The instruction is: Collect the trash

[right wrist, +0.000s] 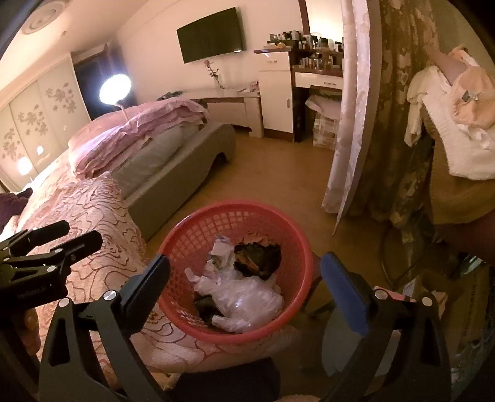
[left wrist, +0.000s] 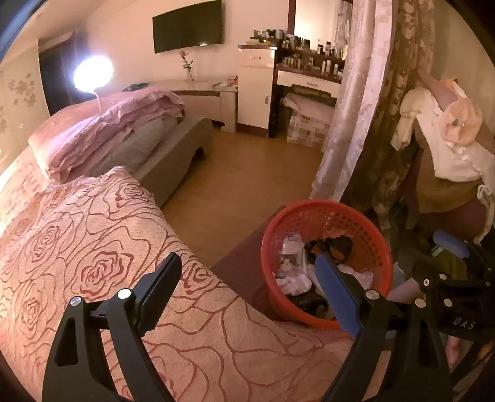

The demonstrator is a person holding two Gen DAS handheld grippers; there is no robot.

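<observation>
1. We see the red basket [right wrist: 235, 272] at the bed's side edge, its open mouth tilted toward us rather than straight up; being round, it has no clear long axis.
2. Inside it lie a crumpled clear plastic wrap [right wrist: 244, 301], white paper scraps [right wrist: 221, 249] and a dark clump [right wrist: 258, 258] toward the far wall of the basket.
3. Our left tool [left wrist: 250, 278] stands wide with nothing between its fingers, over the bed's edge just beside the basket.
4. Our right tool [right wrist: 247, 278] also stands wide and holds nothing; in its own view the basket shows between its fingers.
5. The basket seems to rest on a dark low surface beside the bed; what that surface is we cannot tell.
6. The bed [left wrist: 92, 247] carries a pink rose-patterned cover, with folded pink bedding [left wrist: 117, 123] at its far end.
7. Beyond lie a wooden floor [left wrist: 247, 167], a wall-mounted television [left wrist: 187, 26], a bright round lamp [left wrist: 92, 74], shelves crowded with bottles [left wrist: 309, 52] and a patterned curtain [left wrist: 365, 92] at the right.
</observation>
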